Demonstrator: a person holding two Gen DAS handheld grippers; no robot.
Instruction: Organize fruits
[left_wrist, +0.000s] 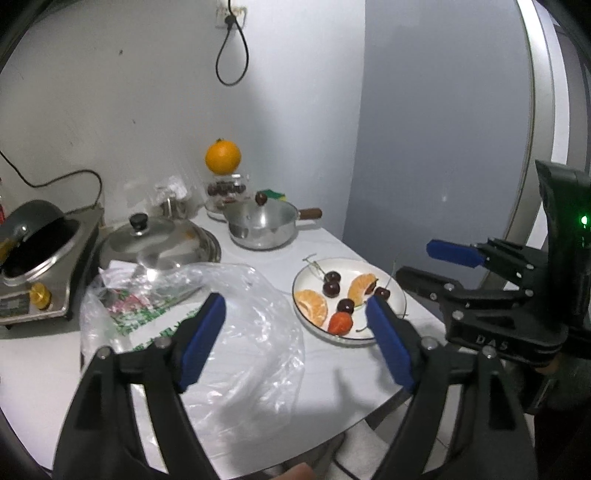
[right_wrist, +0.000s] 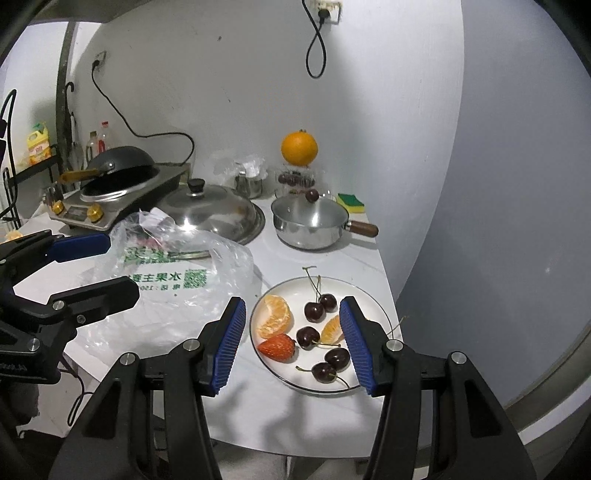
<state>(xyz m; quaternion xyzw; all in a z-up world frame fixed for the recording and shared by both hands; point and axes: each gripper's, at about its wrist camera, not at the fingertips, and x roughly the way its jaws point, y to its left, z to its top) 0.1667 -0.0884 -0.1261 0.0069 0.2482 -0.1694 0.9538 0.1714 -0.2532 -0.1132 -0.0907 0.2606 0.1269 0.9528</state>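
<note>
A yellow detergent bottle and condiment bottles on a rack at the far left are shown only in the right wrist view; the black wok on the steel cooker is seen more fully there too. The left gripper is held wide open above the white tabletop, with nothing between its blue pads. The right gripper is parted about half as far, gripping nothing, over the near side of the white round plate. On the plate are laid dark red cherries, two peeled orange segments and one red strawberry. A clear printed plastic bag lies just beside the plate. A whole orange is perched on a clear container by the wall.
</note>
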